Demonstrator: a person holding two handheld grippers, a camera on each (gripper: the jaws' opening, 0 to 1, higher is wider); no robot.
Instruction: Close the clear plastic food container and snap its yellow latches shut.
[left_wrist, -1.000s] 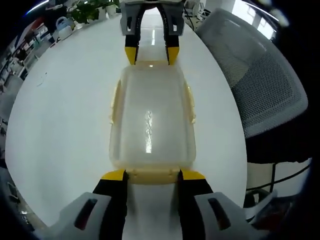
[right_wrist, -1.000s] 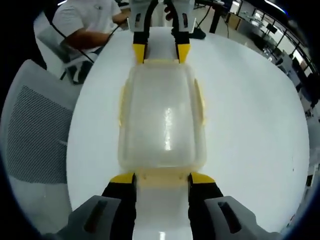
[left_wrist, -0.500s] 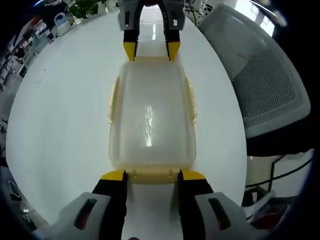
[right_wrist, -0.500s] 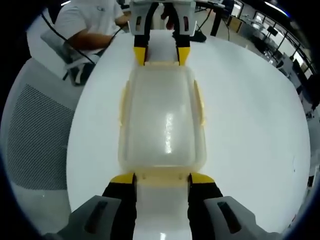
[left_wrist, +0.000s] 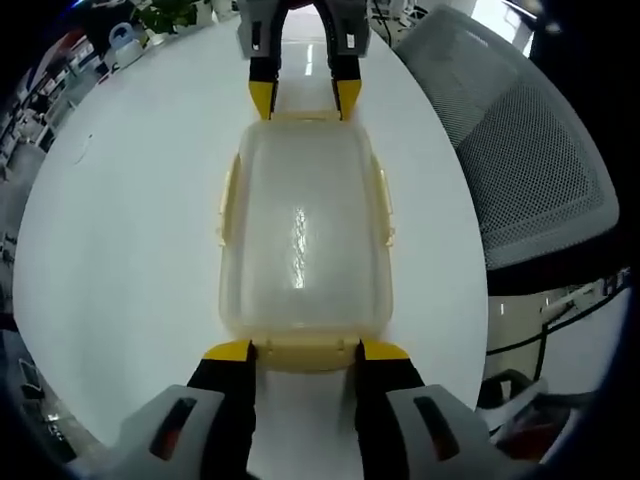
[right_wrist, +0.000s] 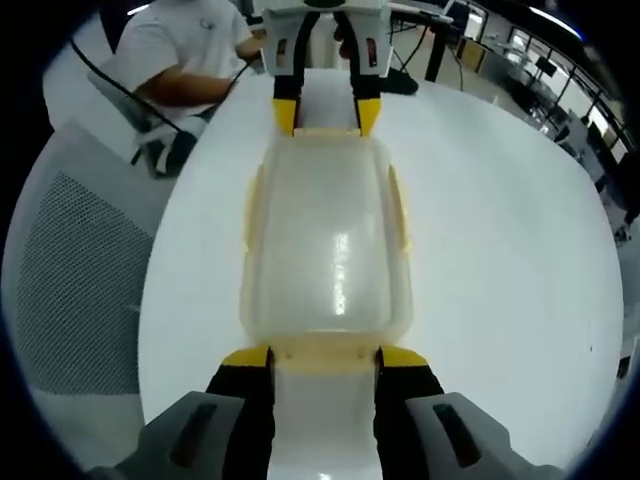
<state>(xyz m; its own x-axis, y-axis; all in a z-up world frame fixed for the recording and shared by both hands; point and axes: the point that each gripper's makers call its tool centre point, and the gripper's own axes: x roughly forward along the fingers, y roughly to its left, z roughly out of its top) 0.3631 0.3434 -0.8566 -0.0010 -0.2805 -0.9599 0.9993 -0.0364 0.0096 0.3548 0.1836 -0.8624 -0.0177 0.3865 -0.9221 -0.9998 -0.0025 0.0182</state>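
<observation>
Glossy white round table (left_wrist: 120, 230); mesh chair (left_wrist: 520, 170) at its edge. Clear lidded box (left_wrist: 300, 240); both tongs, left (left_wrist: 303, 350) and right (right_wrist: 323, 356), wide at its ends.

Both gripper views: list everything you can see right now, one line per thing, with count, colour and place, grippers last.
Food container: one, clear, lid on, mid-table between the two grippers.
Latches: yellow, along the container's edges; exact count unclear.
Table: one, white, under the container.
Office chair: one, grey mesh, beside the table.
Seated person: one, white shirt, at the table's far edge.
Left gripper: black with yellow tips, open, at one short end.
Right gripper: same colours, open, at the opposite end.
</observation>
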